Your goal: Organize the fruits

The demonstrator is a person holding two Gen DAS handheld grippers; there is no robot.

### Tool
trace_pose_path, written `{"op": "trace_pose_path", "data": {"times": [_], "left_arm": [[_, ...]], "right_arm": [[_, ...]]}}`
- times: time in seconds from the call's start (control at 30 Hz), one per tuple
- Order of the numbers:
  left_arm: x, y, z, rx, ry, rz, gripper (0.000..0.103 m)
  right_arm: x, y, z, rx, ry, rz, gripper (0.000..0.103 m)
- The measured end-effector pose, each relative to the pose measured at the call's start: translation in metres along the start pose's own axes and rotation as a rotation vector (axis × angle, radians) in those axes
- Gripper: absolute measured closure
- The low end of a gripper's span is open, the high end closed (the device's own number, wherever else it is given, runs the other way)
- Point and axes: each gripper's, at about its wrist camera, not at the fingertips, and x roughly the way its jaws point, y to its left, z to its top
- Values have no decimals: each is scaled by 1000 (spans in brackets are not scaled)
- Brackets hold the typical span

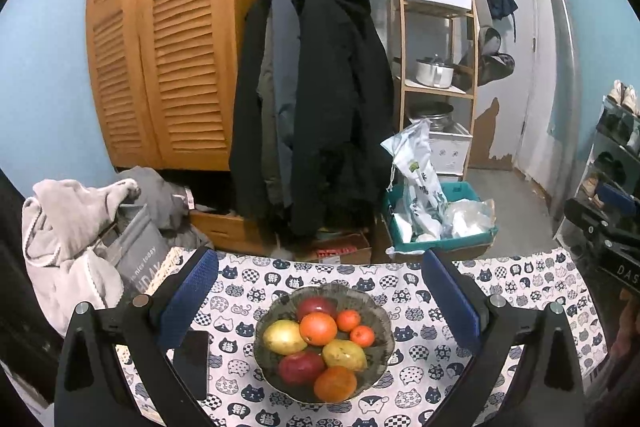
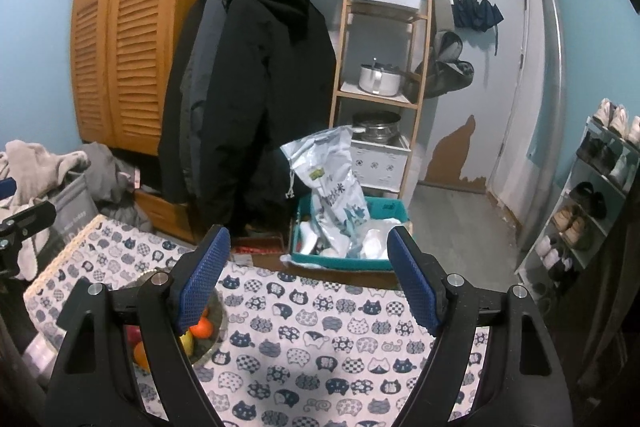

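Note:
A dark scalloped bowl (image 1: 382,311) sits on the cat-print tablecloth (image 1: 420,379). It holds several fruits: oranges (image 1: 318,328), small tangerines (image 1: 348,319), yellow mangoes (image 1: 284,337) and red apples (image 1: 301,367). My left gripper (image 1: 320,301) is open and empty, above the bowl with the fruit between its blue pads. My right gripper (image 2: 310,281) is open and empty over bare cloth, to the right of the bowl (image 2: 218,327), which is partly hidden behind its left finger.
A dark phone (image 1: 192,359) lies on the cloth left of the bowl. A grey laundry basket with clothes (image 1: 80,247) stands at the left. A teal box (image 2: 384,211) of bags sits on the floor beyond the table edge. Coats, a shelf and a shoe rack (image 2: 592,203) stand behind.

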Motion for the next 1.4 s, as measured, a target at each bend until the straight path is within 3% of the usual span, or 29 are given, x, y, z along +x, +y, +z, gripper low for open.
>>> {"op": "trace_pose_path", "data": {"times": [0.63,1.4], "left_arm": [[7,-2,-4,-24,67,-16,1],[6,3,-2,-47,70,8,1]], "right_arm": [[0,2,-2,-19,11,-4,23],[3,0,-1,-22,14,-1,24]]}}
